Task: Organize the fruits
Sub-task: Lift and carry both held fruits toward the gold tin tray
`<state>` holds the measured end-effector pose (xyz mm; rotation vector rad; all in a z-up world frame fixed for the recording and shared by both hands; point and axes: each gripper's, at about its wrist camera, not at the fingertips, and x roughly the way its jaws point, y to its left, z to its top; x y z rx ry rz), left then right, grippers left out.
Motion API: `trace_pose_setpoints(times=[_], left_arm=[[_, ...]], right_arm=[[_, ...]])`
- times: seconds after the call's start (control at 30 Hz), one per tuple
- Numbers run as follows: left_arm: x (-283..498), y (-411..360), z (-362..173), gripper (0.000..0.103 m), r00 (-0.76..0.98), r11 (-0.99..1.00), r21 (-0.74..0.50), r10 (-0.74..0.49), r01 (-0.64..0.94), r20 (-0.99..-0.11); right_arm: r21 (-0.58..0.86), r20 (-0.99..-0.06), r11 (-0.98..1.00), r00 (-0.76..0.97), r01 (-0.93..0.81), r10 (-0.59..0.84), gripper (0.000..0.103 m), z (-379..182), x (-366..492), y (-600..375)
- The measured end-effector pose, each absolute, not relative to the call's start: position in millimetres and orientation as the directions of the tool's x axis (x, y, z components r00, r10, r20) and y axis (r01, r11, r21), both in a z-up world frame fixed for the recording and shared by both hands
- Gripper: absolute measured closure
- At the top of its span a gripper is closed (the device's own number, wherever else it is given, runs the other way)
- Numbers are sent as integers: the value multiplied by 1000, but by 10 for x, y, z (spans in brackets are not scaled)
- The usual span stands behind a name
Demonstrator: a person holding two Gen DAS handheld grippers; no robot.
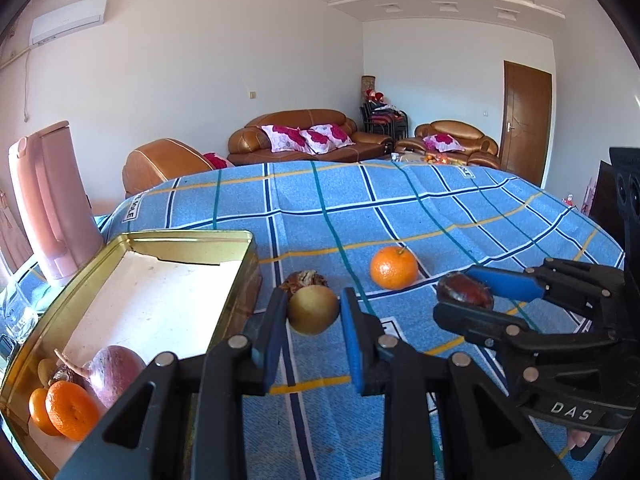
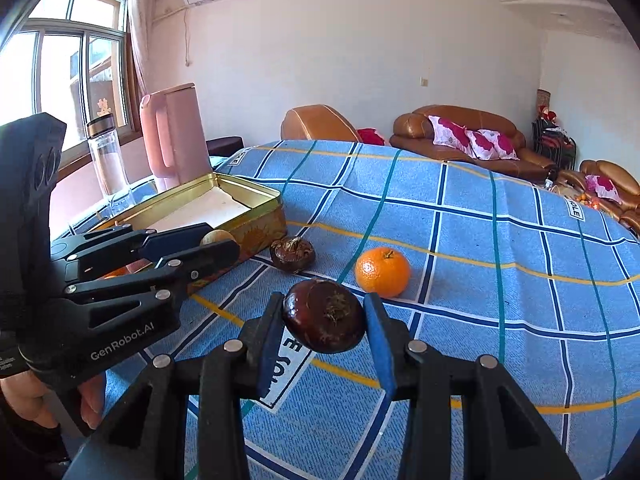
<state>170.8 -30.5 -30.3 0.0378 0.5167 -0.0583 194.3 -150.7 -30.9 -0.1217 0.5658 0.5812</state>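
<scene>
The left gripper [image 1: 313, 310] has its blue-padded jaws closed against a round yellowish-tan fruit [image 1: 313, 309], held just above the blue checked tablecloth [image 1: 460, 208]. Directly beyond those jaws, touching the held fruit's far side in this view, sits a rough dark-brown husked fruit [image 1: 304, 280]. To their left, its near corner just beside the left finger, stands the open rectangular gold metal tin [image 1: 236, 280], with two oranges [image 1: 72, 410] and a reddish-purple root-like fruit [image 1: 116, 372] in its near end.

The right gripper [image 2: 324, 320] is clamped on a glossy dark maroon round fruit [image 2: 324, 320]. Ahead and slightly right of its jaws a loose orange with a stem [image 2: 383, 271] rests on the cloth, apart from both grippers. Beyond the orange the cloth runs open to its far edge.
</scene>
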Motion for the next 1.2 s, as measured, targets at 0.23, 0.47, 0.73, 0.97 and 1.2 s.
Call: trace_pose_setpoints(times=[0.23, 0.47, 0.73, 0.97, 1.2], left_arm=[[1635, -308, -263, 74, 889, 998, 39, -33, 57, -457], [1590, -314, -230, 74, 902, 998, 47, -25, 51, -431], [1513, -319, -206, 74, 917, 998, 51, -21, 45, -399], [1466, -324, -184, 74, 928, 998, 50, -16, 38, -373], [1404, -318, -161, 74, 940, 998, 56, -8, 29, -340]], right_arm=[[28, -486, 835, 722, -549, 492, 61, -252, 1842, -1548], [14, -451, 837, 744, -546, 493, 61, -216, 1776, -1563], [3, -398, 839, 769, -544, 500, 61, -171, 1677, -1616], [-4, -366, 844, 786, -537, 498, 61, -148, 1614, -1651], [-10, -328, 848, 803, -529, 497, 61, -121, 1558, -1692]])
